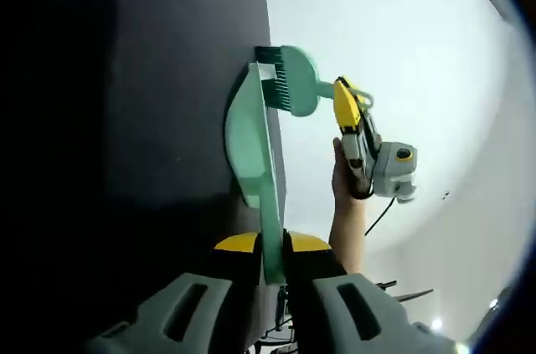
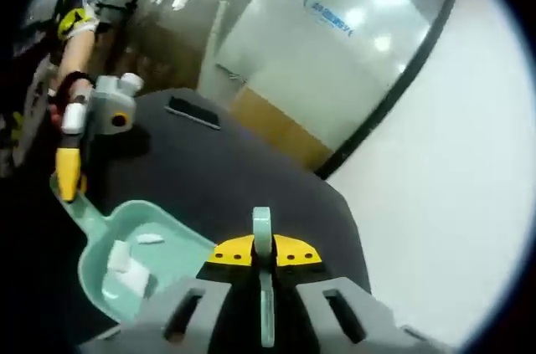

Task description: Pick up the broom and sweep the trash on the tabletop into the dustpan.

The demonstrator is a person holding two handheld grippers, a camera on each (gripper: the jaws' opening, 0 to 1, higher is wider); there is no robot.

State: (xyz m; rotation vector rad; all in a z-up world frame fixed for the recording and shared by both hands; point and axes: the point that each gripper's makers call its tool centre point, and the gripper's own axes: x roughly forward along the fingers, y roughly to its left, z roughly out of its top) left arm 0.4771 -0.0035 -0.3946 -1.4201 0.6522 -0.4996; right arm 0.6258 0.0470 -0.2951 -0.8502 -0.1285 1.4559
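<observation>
In the left gripper view, the left gripper (image 1: 272, 274) sits at the bottom centre, its yellow-tipped jaws clamped on the flat handle of the mint-green dustpan (image 1: 249, 141), which runs up the middle of the frame seen edge-on, so its inside is hidden from here. Above it, in the upper centre, the green broom (image 1: 289, 79) has its dark bristles right against the pan's far lip, and the right gripper (image 1: 346, 101) comes in from the right, closed on the broom's short handle, with a person's hand (image 1: 342, 177) behind it. The dark tabletop (image 1: 151, 120) fills the left half, too dim to show any detail. Over in the right gripper view, the right gripper's jaws at the bottom centre are pinched on the broom's pale green handle; the brush head itself is cut off below the frame. The dustpan lies at lower left on the tabletop, and white scraps of trash (image 2: 127, 264) rest inside it. The left gripper grips its handle in the upper left part of the picture. A flat dark object (image 2: 193, 112) lies further back on the table; I cannot make out what it is.
</observation>
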